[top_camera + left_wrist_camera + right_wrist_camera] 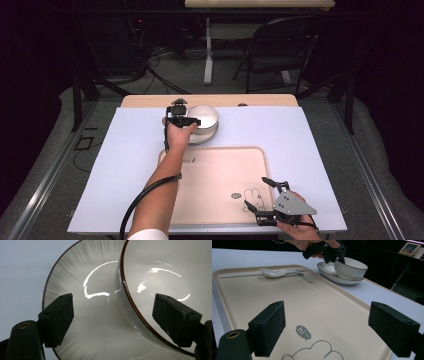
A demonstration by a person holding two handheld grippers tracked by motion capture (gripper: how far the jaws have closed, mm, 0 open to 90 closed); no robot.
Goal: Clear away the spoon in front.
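Observation:
A white bowl (205, 118) with a dark rim stands on a white plate (206, 137) at the back of the table, just beyond the beige tray (215, 175). My left gripper (196, 121) reaches over the bowl's near-left rim. In the left gripper view its jaws stand wide apart astride the bowl (162, 277) wall, one pad over the plate (82, 315), the other inside the bowl, neither pressing. My right gripper (255, 191) hovers open above the tray's front right corner, with nothing between its pads (269, 327). From there the bowl (350, 270) and plate (332, 276) appear with the left gripper (334, 253) above them.
A white spoon (272, 272) and a pale stick (239, 275) lie along the tray's far edge. The tray (287, 297) bears a "hi~" cartoon print. A white sheet (310, 135) covers the table. A folding chair (280, 45) and cables stand beyond it.

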